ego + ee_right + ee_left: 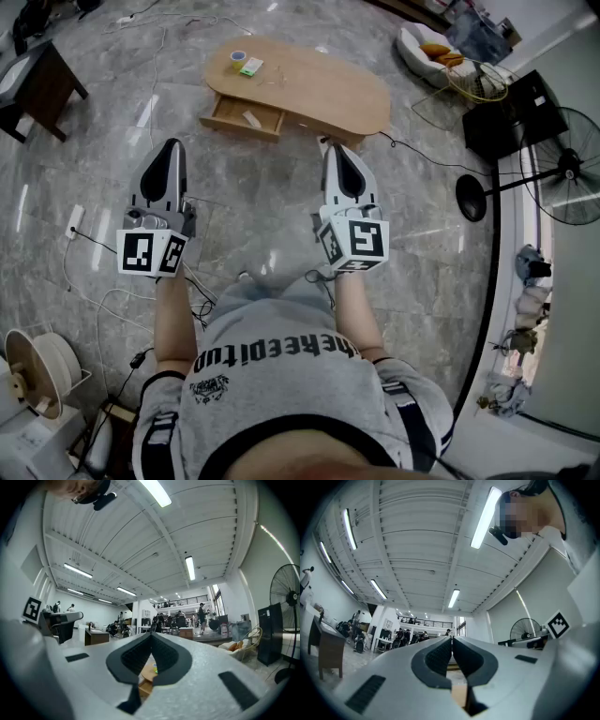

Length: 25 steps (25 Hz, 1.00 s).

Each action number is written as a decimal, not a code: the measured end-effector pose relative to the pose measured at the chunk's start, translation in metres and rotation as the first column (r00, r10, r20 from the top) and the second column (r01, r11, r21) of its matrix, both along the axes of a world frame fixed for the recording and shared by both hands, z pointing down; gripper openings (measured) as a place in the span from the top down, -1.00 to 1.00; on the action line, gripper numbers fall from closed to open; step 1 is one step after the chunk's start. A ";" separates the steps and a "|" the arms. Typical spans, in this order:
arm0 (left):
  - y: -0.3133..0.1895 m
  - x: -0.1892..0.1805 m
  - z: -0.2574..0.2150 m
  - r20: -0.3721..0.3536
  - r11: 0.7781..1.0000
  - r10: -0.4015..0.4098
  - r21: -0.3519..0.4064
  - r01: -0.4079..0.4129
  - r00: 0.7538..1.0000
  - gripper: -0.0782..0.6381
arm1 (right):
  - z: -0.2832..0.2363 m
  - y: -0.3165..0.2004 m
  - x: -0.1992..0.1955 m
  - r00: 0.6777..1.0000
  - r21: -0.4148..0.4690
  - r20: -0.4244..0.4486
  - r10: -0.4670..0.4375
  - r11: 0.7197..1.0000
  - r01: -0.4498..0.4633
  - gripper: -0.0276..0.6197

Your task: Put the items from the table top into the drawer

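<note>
Left gripper view looks along the left gripper, whose fingers meet tip to tip with nothing caught between the dark ribbed pads. Through the small gap below the pads a strip of pale wood shows. The right gripper is in the same state: its fingers are closed on each other and grip nothing, and the gap under them frames a bit of wood and a spot of green and yellow.

From the head view both grippers are held out in front of the person, side by side and well apart, each with its marker cube nearest the body. They point across the grey marble floor toward the bench, which stands some way ahead of them.

The bench is low, wooden and rounded. Its drawer is pulled open at the near left side, with something pale lying inside that is too small to make out. On the bench top, at its left end just behind the drawer, sit a small tape roll and, just beside it, a green and white packet.

A black standing fan is off to the right, a dark side table to the far left, and a cable spool near the person's left side.
</note>
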<state>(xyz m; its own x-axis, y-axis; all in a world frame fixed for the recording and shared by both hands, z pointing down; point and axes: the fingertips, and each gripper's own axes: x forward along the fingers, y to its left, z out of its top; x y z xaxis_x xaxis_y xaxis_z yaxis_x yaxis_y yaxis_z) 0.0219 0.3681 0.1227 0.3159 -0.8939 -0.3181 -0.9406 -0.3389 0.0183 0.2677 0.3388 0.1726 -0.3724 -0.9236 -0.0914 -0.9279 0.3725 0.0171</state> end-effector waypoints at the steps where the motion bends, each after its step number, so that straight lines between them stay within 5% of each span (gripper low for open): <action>1: -0.001 0.001 -0.001 0.000 1.000 0.001 0.000 -0.001 1.000 0.75 | -0.001 -0.001 0.001 1.000 -0.001 0.000 0.000 1.000 0.000 0.91; 25: -0.009 -0.027 -0.001 0.004 1.000 0.018 0.003 -0.018 1.000 0.75 | 0.000 -0.003 -0.027 1.000 0.003 0.024 0.007 1.000 -0.007 0.91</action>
